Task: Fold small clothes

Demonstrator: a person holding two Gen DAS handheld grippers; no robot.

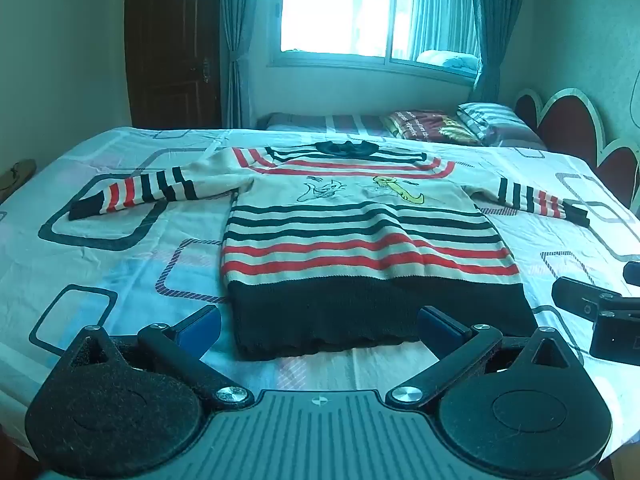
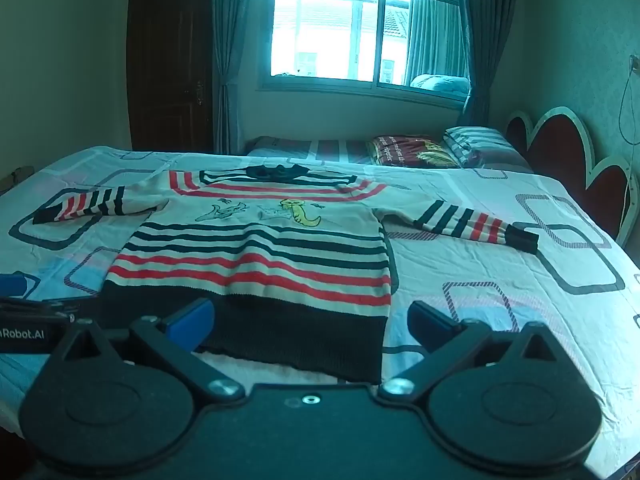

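A small striped sweater (image 1: 360, 240) lies flat, face up, on the bed, both sleeves spread out, dark hem nearest me. It is cream with red and dark stripes and cartoon figures on the chest. It also shows in the right wrist view (image 2: 264, 256). My left gripper (image 1: 320, 326) is open and empty, just before the hem's left part. My right gripper (image 2: 312, 320) is open and empty, just before the hem's right corner. The right gripper's body shows at the right edge of the left wrist view (image 1: 600, 316). The left gripper shows at the left edge of the right wrist view (image 2: 24, 320).
The bed sheet (image 1: 120, 280) is pale with rounded rectangle prints. Pillows (image 1: 460, 124) lie on a second bed behind, by a red scalloped headboard (image 1: 576, 128). A window with curtains (image 1: 360, 12) and a dark door (image 1: 172, 44) are at the back.
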